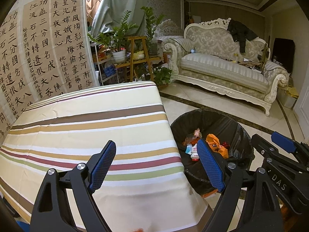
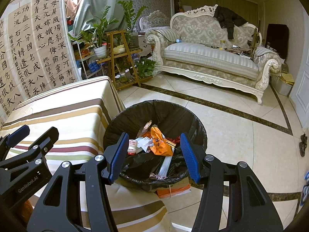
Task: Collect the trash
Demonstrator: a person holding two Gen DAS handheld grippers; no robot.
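2 grippers hang by the trash bin (image 2: 154, 106), both with jaws spread wide and nothing between the blue pads. From its own camera the right gripper (image 2: 154, 154) sits directly above the bin's near rim, its pads bracketing the pile inside: an orange plastic bag (image 2: 160, 145), a small white bottle with a red cap (image 2: 132, 146), paper scraps and wrappers, all resting on the black liner. From its own camera the left gripper (image 1: 157, 166) is over the right edge of the striped tablecloth (image 1: 77, 127), to the bin's left, with its right pad overlapping the bin's (image 1: 212, 119) rim in view. That table edge runs just beside the bin, almost touching its left side. An orange-and-white box (image 2: 173, 190) sticks out from under the bin's near side. Beyond the bin, open tiled floor (image 2: 241, 135) stretches to the sofa (image 2: 212, 58), well apart.
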